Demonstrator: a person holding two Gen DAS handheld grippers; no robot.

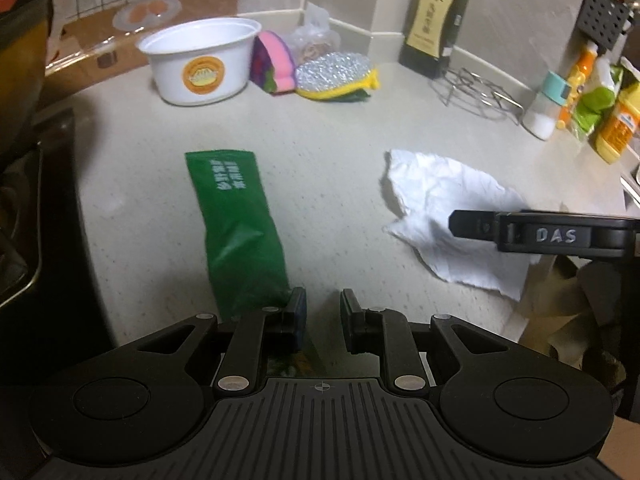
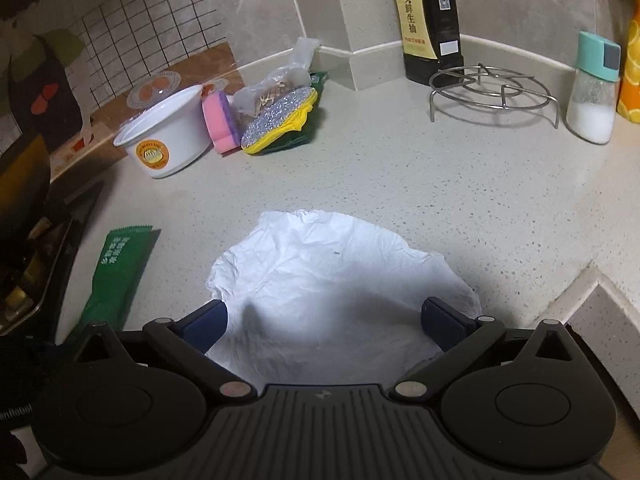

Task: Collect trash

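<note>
A long green wrapper (image 1: 236, 224) lies flat on the pale counter (image 1: 328, 184), and its near end reaches the outer side of my left gripper's left finger. My left gripper (image 1: 323, 312) hovers low with its jaws a narrow gap apart and only bare counter between them. To the right lies a crumpled white tissue (image 1: 440, 208). In the right wrist view my right gripper (image 2: 324, 316) stands wide open just above the tissue (image 2: 320, 276), one finger on each side and neither pad pressing on it. The green wrapper (image 2: 116, 268) shows at its left.
At the back stand a white paper bowl (image 1: 200, 64), pink and glittery sponges (image 1: 336, 72), a dark sauce bottle (image 1: 436, 20), a wire trivet (image 1: 476, 92) and a salt shaker (image 1: 548, 108). A dark stove (image 1: 24, 200) borders the left. A brown paper bag (image 1: 560, 320) sits off the counter's right edge.
</note>
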